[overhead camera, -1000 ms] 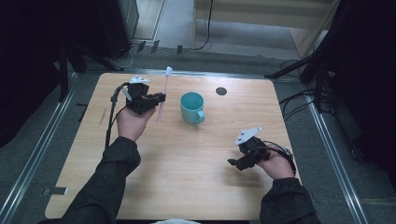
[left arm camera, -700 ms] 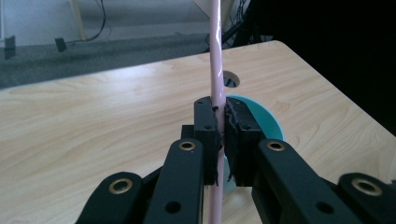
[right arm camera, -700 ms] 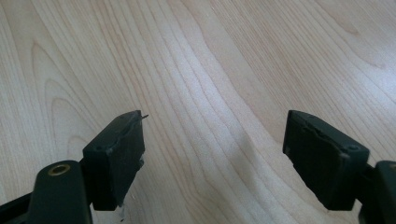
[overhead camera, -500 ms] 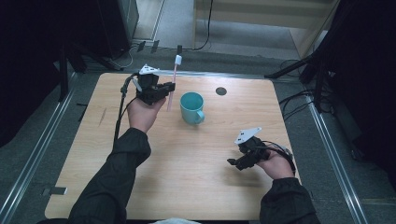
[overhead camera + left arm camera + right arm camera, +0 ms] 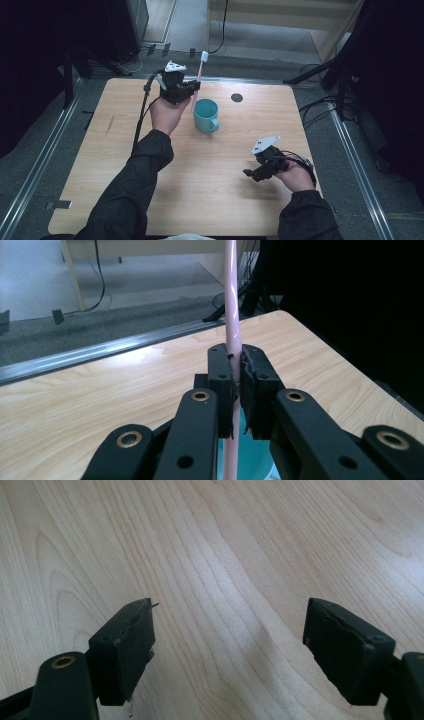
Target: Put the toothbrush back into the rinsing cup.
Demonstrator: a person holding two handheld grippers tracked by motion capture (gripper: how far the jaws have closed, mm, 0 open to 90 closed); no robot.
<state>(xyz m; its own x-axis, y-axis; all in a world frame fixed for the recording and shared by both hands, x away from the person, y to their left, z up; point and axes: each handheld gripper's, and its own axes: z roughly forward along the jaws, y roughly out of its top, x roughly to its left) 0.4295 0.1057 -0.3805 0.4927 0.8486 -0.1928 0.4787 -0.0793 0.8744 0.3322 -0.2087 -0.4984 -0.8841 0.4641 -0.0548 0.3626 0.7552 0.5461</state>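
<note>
My left gripper (image 5: 235, 390) clamps a thin, smooth pink toothbrush (image 5: 197, 80) by its round handle, the rough black pads pressed on both sides. The brush stands nearly upright, white head up, its lower end just beside the rim of a glossy teal mug (image 5: 206, 115). The mug is a plain cylinder with a looped handle, standing on the pale wood-grain table (image 5: 100, 165). My right gripper (image 5: 227, 650) hangs over bare wood near the front right, its blocky jaws wide apart.
</note>
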